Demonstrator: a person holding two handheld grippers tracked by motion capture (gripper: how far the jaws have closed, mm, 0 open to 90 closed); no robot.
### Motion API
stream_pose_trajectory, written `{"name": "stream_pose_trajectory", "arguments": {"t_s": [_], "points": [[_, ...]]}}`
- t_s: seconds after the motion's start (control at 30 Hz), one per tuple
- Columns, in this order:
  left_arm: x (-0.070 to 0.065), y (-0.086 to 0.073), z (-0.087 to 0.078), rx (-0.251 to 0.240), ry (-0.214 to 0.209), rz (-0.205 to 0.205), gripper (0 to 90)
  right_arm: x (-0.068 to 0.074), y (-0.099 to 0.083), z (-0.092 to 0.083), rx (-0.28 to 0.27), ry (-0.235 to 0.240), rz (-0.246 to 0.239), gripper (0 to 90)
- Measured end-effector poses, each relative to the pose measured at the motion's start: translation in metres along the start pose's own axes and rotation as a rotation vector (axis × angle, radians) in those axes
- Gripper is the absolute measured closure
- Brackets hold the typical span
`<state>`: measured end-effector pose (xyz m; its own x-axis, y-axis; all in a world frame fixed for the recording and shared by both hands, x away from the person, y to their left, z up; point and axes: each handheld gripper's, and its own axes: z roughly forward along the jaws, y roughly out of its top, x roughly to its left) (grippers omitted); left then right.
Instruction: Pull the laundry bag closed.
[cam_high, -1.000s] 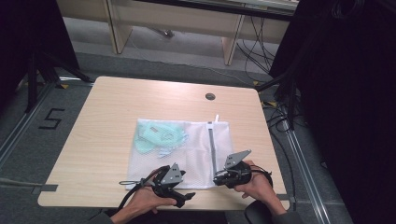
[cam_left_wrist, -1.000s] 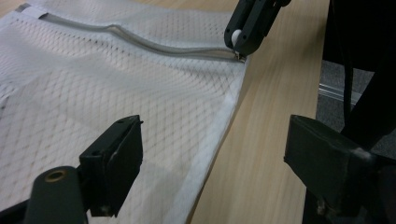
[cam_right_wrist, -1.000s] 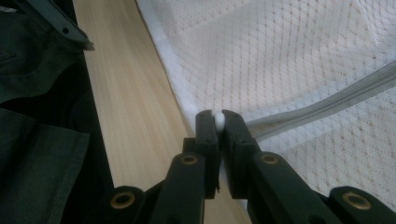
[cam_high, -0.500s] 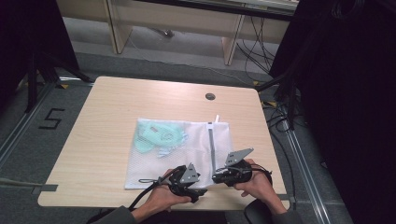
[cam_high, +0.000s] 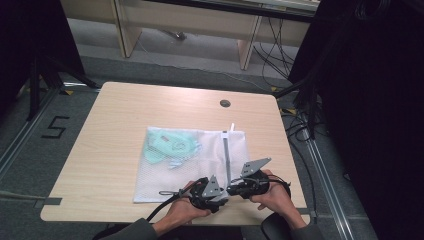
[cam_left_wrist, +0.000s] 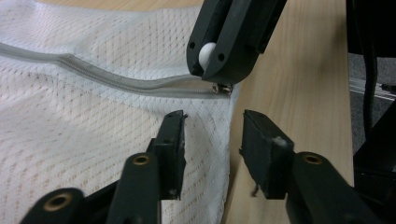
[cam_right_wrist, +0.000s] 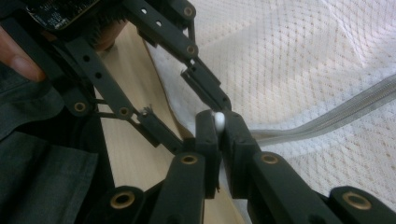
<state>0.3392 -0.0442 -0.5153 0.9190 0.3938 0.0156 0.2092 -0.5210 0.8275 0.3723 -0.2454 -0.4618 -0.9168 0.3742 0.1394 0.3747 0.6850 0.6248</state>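
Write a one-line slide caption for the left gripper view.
Open left gripper straddles the white mesh laundry bag's edge; right gripper pinches the small white zipper pull.

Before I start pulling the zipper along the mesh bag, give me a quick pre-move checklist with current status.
1. Right gripper shut on the white zipper pull: ok.
2. Left gripper clamping the bag edge: not ok, jaws open astride the mesh.
3. Zipper track free of snags: cannot tell, it bends slightly.
4. Mesh bag lying flat on the table: ok.
5. Green item inside, away from the zipper: ok.
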Motion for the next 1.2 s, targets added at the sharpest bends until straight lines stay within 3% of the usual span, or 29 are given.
{"name": "stream_pose_trajectory", "arguments": {"t_s": [0.03, 0.1, 0.13, 0.2, 0.23, 0.33, 0.53, 0.7, 0.77, 0.93, 1.07, 1.2], "points": [[0.001, 0.000, 0.000, 0.011, 0.017, 0.033, 62.4, 0.001, 0.000, 0.001, -0.001, 0.008, 0.005, 86.2], [0.000, 0.000, 0.001, 0.017, 0.021, 0.024, 66.5, 0.001, 0.000, 0.001, -0.004, 0.008, -0.002, 86.2], [0.002, 0.000, -0.001, 0.060, 0.038, 0.069, 68.6, 0.001, 0.001, 0.002, -0.007, 0.005, -0.001, 86.3], [0.002, -0.001, -0.001, 0.058, 0.034, 0.070, 71.2, 0.001, 0.001, 0.002, -0.005, 0.009, 0.005, 86.2], [0.001, -0.001, 0.000, 0.042, 0.023, 0.050, 72.2, 0.002, 0.001, 0.002, -0.003, 0.008, 0.005, 86.2], [0.000, -0.001, 0.000, 0.046, 0.025, 0.064, 72.8, 0.001, 0.002, 0.002, -0.003, 0.011, -0.001, 86.2], [-0.002, -0.002, 0.001, 0.038, 0.026, 0.081, 86.9, 0.000, 0.003, 0.003, 0.000, 0.011, 0.000, 86.2], [-0.003, -0.002, 0.001, 0.032, 0.027, 0.081, 88.4, -0.003, 0.002, 0.003, 0.008, 0.015, -0.001, 86.2], [-0.003, -0.002, 0.001, 0.040, 0.031, 0.105, 88.5, -0.005, 0.002, 0.005, 0.004, 0.013, -0.003, 86.2], [-0.004, -0.003, 0.001, 0.051, 0.032, 0.116, 88.5, -0.008, -0.001, 0.007, 0.035, 0.025, 0.001, 86.2], [-0.006, -0.004, 0.001, 0.032, 0.025, 0.092, 88.6, -0.009, -0.001, 0.009, 0.036, 0.029, -0.001, 86.2], [-0.006, -0.004, 0.001, 0.043, 0.032, 0.112, 88.7, -0.011, 0.000, 0.011, 0.048, 0.030, 0.005, 86.3]]}}
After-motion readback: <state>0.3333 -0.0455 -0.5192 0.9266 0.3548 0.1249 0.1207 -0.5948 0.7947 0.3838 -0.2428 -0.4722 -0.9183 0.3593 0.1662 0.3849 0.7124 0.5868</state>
